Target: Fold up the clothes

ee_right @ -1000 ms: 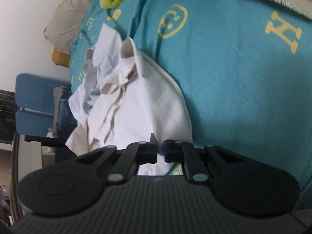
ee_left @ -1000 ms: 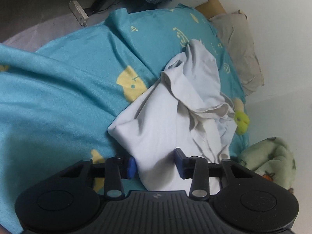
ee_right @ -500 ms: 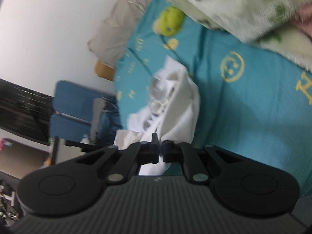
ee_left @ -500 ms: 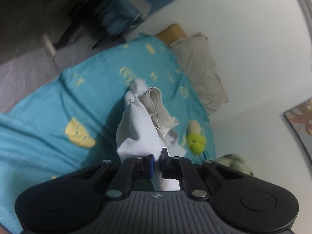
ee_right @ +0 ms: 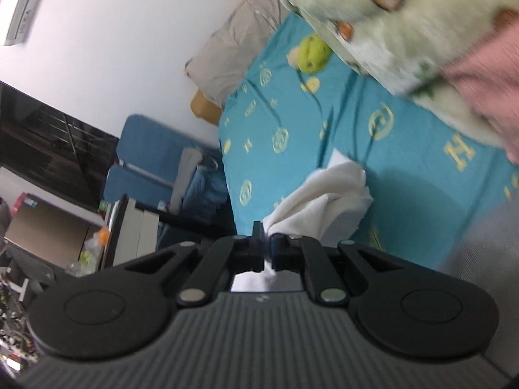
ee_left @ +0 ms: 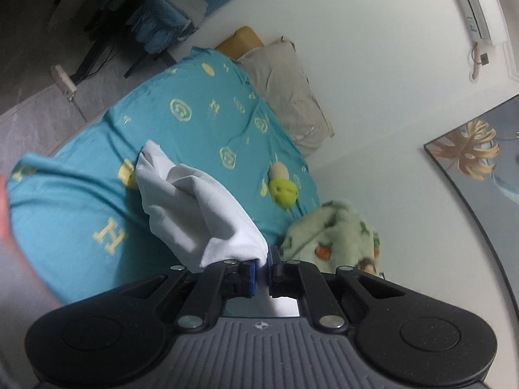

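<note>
A white garment (ee_left: 198,207) hangs bunched above the teal bedsheet (ee_left: 201,120), lifted off it. My left gripper (ee_left: 262,269) is shut on one edge of the cloth, which runs away to the upper left in the left wrist view. In the right wrist view the same white garment (ee_right: 324,201) trails from my right gripper (ee_right: 265,253), which is shut on another edge. The garment's lower end droops toward the sheet; whether it still touches is unclear.
A yellow-green plush toy (ee_left: 283,189) lies on the teal bedsheet (ee_right: 292,123) near a beige pillow (ee_left: 285,90) at the wall. A green fleece blanket (ee_left: 334,236) is heaped at the bed's right. Blue chairs (ee_right: 152,168) and clutter stand beside the bed.
My left gripper closed on the white garment. Both grippers rose and lifted the cloth off the bed, so the whole bed and the wall have come into view.
</note>
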